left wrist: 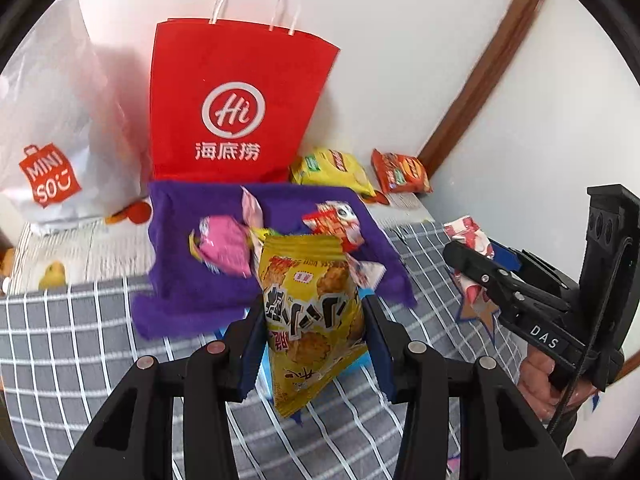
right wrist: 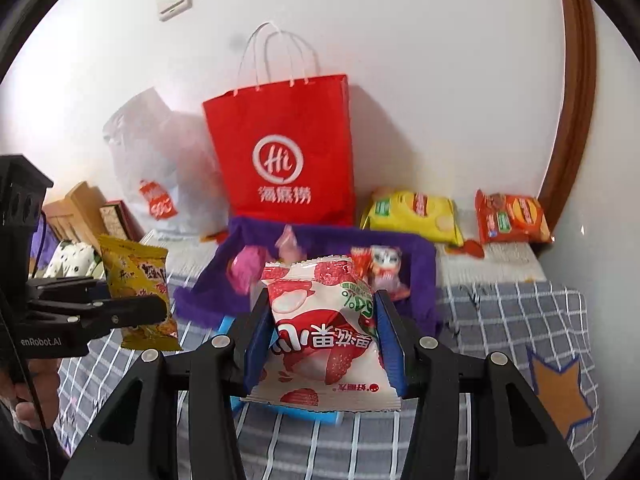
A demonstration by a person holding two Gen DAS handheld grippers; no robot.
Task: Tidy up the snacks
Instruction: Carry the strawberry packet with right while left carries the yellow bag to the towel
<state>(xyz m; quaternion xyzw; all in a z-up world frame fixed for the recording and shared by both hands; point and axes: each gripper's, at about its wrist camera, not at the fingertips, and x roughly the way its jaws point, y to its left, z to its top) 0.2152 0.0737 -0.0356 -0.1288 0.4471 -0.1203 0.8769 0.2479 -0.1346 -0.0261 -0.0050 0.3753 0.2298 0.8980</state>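
My left gripper [left wrist: 310, 312] is shut on a yellow snack packet [left wrist: 312, 312], held upright above the checked bedcover; the same yellow snack packet [right wrist: 138, 288] shows at the left in the right wrist view. My right gripper [right wrist: 322, 320] is shut on a white and red lychee packet [right wrist: 320, 320], and that right gripper [left wrist: 472, 264] also shows at the right of the left wrist view. Ahead lies a purple cloth tray [left wrist: 180, 280] with pink and red-white packets [left wrist: 224, 248] inside. A red paper bag [right wrist: 284, 152] stands behind it.
A white plastic Miniso bag [left wrist: 52, 140] leans on the wall left of the red bag. A yellow chip packet [right wrist: 412, 212] and an orange one [right wrist: 508, 218] lie at the back right. A blue flat object [right wrist: 316, 414] lies under my grippers. Wooden trim [right wrist: 572, 120] borders the right.
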